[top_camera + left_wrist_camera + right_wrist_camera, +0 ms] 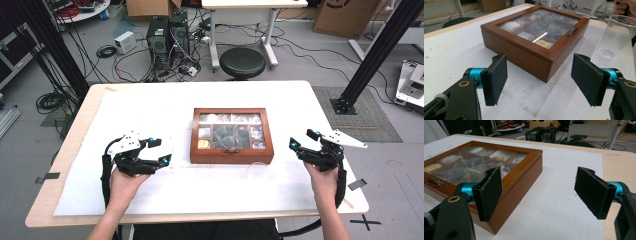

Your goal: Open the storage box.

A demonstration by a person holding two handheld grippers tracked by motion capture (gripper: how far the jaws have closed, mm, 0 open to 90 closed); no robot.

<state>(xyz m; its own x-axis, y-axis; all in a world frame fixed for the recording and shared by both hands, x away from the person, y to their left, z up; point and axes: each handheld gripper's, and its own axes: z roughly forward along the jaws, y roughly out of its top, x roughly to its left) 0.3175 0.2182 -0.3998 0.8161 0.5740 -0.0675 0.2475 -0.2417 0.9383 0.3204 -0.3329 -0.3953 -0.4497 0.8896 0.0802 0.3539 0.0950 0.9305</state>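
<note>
The closed box (232, 136) is being approached by the left gripper (159, 151) and right gripper (302, 139), jaws wide, nothing held. Next, the latch (572, 31) probably needs lifting.

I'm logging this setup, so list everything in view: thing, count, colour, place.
wooden box: one, brown with a glass lid, shut, centre of the table
plastic cup: one, clear, upright, beside the box's latch side
table: one, white top with pale wood edge
stool: one, black, on the floor beyond the table
computer towers: two, black, on the floor behind
left gripper: one, black, open, left of the box
right gripper: one, black, open, right of the box
hands: two, holding the grippers
</note>
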